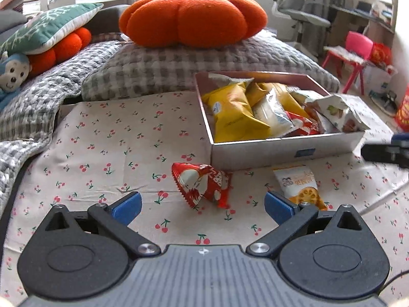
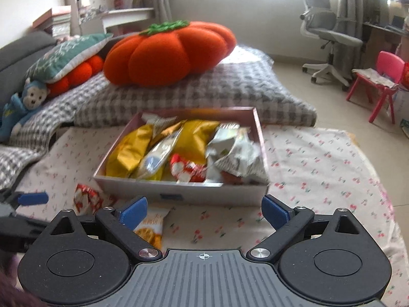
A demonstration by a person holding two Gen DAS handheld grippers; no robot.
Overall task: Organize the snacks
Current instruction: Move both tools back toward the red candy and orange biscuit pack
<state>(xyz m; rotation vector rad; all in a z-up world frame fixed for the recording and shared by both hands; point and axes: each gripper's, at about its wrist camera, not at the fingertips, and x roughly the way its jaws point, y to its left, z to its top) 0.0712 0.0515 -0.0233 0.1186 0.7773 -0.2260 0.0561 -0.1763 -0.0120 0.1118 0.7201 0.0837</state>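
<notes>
Fingers of the left hand-held gripper [image 1: 203, 206] stand wide open and empty just before the red snack packet [image 1: 202, 185], which lies in front of the box [image 1: 281, 151] and should be gripped by its middle, while the right hand-held gripper [image 2: 204, 211], also open and empty, waits before the box.

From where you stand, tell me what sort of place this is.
Probably a bedroom or living room in a home, not a kitchen: a pumpkin-shaped cushion sits on checked bedding, an office chair stands at a desk, and a child's pink chair is nearby.
</notes>
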